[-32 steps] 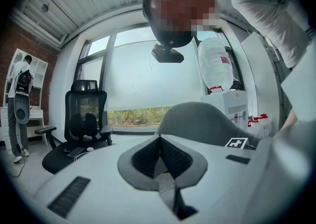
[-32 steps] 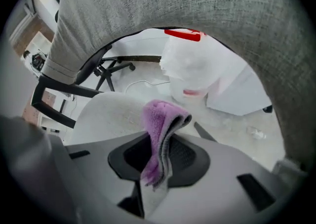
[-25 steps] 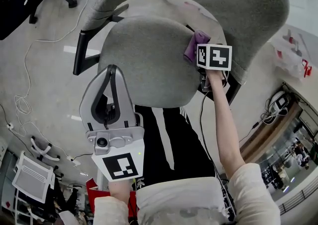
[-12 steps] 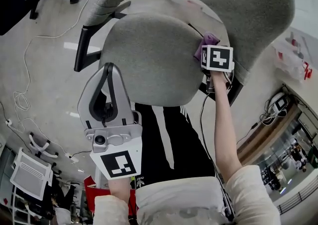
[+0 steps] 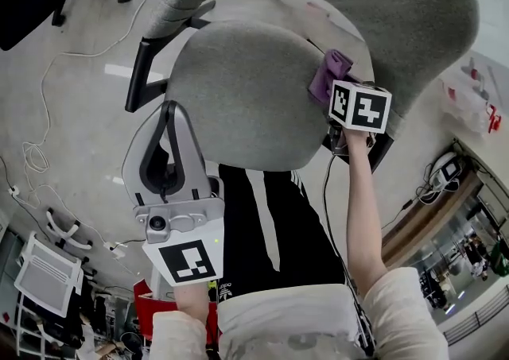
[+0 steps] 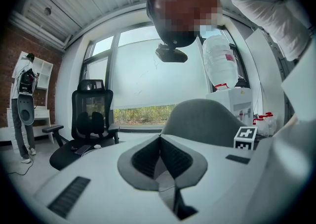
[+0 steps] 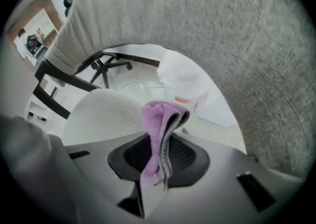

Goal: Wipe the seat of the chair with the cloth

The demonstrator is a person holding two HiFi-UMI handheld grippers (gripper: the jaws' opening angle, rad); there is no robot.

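The grey chair seat [image 5: 246,88] fills the middle of the head view, with its backrest [image 5: 382,9] curving behind it. My right gripper [image 7: 163,144] is shut on a folded purple cloth [image 7: 160,129]. That cloth [image 5: 328,76] lies at the seat's back right edge, just ahead of the gripper's marker cube [image 5: 362,106]. I cannot tell whether it presses on the fabric. Seat [image 7: 101,114] and backrest [image 7: 207,30] both show beyond the cloth. My left gripper [image 5: 170,112] hovers off the seat's front left edge. It is shut, with nothing between its jaws [image 6: 159,141].
A black armrest [image 5: 147,64] sticks out on the seat's left. Cables [image 5: 36,164] trail over the floor. A black office chair [image 6: 91,119], a standing person [image 6: 23,104] and a water bottle on a dispenser [image 6: 219,62] are in the room.
My right gripper has slid the cloth to the right along the seat's back edge, closer to the backrest. The left gripper has barely shifted.
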